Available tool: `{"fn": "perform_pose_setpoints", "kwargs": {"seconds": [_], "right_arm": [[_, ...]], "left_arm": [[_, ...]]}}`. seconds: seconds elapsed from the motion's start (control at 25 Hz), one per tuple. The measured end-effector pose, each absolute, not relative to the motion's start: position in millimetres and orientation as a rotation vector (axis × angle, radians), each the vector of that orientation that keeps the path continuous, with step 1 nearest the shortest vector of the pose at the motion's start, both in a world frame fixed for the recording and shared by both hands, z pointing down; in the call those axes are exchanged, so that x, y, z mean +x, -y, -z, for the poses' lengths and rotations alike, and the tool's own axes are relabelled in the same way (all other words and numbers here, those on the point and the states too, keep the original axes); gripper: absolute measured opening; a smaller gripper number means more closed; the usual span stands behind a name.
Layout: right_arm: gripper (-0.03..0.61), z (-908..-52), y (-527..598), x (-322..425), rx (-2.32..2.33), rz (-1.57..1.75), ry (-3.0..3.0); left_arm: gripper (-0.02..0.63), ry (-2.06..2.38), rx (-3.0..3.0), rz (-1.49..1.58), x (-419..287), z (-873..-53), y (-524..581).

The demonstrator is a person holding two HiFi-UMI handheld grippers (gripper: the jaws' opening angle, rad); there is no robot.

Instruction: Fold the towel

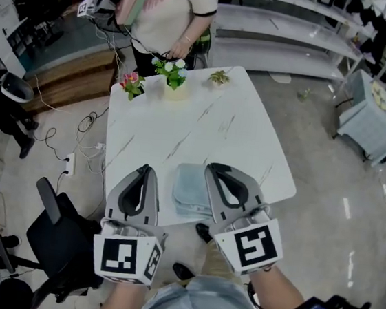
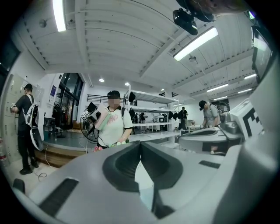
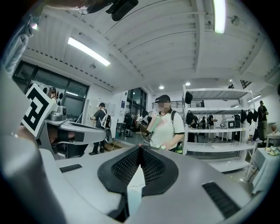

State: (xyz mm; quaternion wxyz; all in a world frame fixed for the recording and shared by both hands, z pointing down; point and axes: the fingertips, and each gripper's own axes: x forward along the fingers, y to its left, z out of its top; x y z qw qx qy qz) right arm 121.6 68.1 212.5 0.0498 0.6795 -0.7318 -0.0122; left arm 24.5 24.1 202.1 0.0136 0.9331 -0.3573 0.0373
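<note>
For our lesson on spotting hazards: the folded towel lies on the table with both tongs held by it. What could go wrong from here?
1. The towel lies near the front edge of the table; a bump from the left tongs or right tongs could undo the fold or push it off.
2. The flower pots stand at the far edge; a long reach might topple them.

Right gripper (image 3: pixel 140 151): jaws together, nothing between. Left gripper (image 3: pixel 94 130) alongside. Person in white shirt (image 3: pixel 167 127) ahead; shelving (image 3: pixel 218 131) behind.
</note>
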Motion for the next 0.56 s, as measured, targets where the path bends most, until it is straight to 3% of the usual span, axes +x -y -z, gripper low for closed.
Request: {"fn": "perform_pose_setpoints", "kwargs": {"seconds": [0.56], "right_arm": [[0.017, -207.4, -66.1, 120.1, 2.074, 0.055, 2.226]], "left_arm": [[0.008, 1.11, 2.911, -0.119, 26.2, -197.8, -22.7]]}}
